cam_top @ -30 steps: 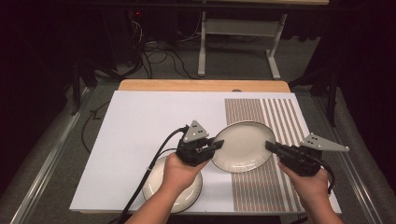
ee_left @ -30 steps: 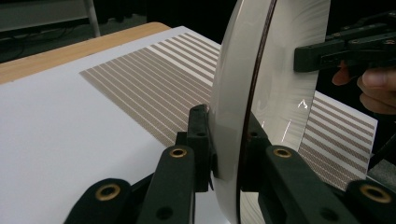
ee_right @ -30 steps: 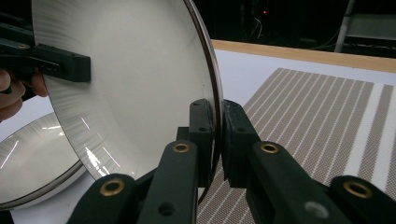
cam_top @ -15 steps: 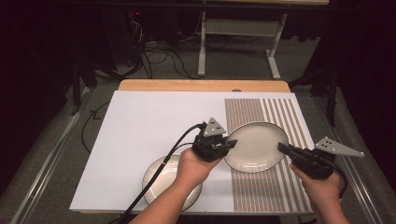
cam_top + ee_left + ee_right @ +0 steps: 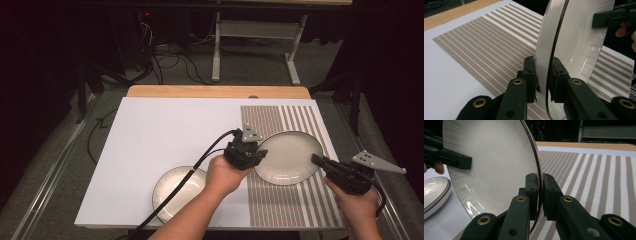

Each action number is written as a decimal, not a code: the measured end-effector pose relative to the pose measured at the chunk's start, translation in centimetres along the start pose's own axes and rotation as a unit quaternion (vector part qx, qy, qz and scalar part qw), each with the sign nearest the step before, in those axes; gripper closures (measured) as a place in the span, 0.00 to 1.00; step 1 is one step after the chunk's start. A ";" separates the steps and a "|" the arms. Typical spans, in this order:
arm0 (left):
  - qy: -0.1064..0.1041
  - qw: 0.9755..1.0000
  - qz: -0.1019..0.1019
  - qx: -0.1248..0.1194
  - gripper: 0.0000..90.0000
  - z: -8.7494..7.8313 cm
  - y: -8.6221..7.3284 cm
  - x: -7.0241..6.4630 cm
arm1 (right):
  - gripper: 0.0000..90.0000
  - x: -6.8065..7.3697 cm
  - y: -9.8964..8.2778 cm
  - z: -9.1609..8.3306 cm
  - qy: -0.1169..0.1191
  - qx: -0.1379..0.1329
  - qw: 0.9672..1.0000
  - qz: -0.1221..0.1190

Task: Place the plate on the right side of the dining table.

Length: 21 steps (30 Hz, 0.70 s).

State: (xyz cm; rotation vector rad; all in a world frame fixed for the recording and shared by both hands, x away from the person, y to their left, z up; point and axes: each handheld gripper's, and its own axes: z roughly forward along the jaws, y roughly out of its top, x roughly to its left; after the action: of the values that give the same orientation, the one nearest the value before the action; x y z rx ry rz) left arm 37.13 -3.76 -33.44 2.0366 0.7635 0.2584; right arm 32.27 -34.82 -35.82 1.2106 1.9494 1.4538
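Observation:
A white plate with a dark rim [image 5: 289, 157] hangs just over the brown striped mat [image 5: 295, 205], gripped from both sides. My left gripper [image 5: 256, 158] is shut on its left rim, and in the left gripper view the jaws [image 5: 544, 80] pinch the plate [image 5: 579, 37] edge-on. My right gripper [image 5: 317, 160] is shut on the opposite rim; the right gripper view has the pads [image 5: 540, 192] clamped on the plate [image 5: 491, 160]. A second plate [image 5: 175, 186] lies on the white mat, partly hidden by my left forearm.
The white mat [image 5: 165, 130] covers the table's left and middle; a wooden edge [image 5: 215, 91] runs along the back. Beyond the table are a metal stand [image 5: 216, 50] and cables on the floor. The second plate [image 5: 434, 192] lies low to the left of the held one.
Both hands have carried the plate to the right, from over the white mat's border toward the middle of the striped mat. The second plate has not moved.

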 end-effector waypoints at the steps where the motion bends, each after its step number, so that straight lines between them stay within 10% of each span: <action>1: 0.001 1.000 -0.001 0.005 0.86 0.4 0.0 0.0 | 0.96 -0.3 -0.1 0.0 -0.001 -0.001 1.000 0.005; 21: -0.008 0.999 -0.041 0.028 0.86 5.1 0.2 0.4 | 0.96 -3.2 -1.5 0.2 -0.035 0.017 0.999 0.037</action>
State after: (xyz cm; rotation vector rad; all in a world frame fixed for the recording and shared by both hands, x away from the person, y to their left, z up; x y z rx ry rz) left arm 39.87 -7.07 -36.14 2.0516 0.8515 0.1756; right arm 33.51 -37.45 -37.81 1.3440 1.9082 1.3992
